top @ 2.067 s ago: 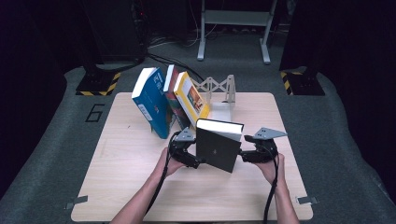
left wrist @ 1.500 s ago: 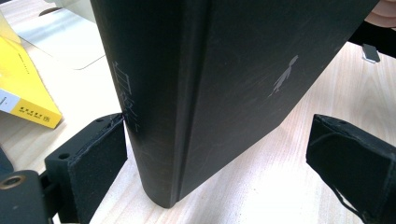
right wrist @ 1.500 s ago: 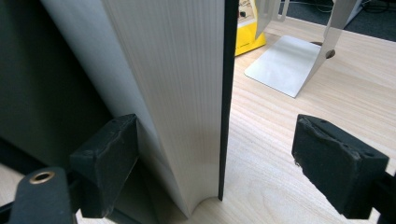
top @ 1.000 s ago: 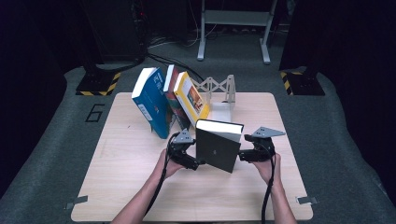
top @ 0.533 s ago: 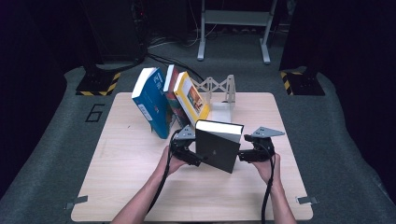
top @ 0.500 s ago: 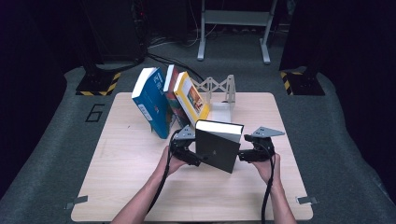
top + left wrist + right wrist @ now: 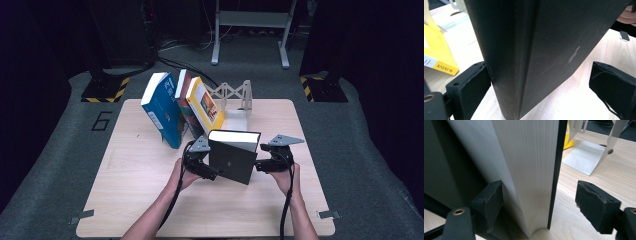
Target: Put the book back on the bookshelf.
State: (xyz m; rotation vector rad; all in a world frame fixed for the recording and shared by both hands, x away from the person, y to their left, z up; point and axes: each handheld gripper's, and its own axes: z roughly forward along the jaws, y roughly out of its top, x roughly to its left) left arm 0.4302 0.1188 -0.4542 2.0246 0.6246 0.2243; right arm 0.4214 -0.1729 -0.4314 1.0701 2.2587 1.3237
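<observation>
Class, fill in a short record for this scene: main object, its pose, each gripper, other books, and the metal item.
Main object: black book, standing on the table
Pose: upright, slightly tilted, pages facing the right gripper
Left gripper: open, jaws either side of the spine, one pad touching
Right gripper: open around the page edge, far pad apart
Other books: blue book, red book, yellow book, leaning together
Metal item: bookend, behind the black book

Blue book, red book and yellow book leaning together, metal bookend, wooden table
</observation>
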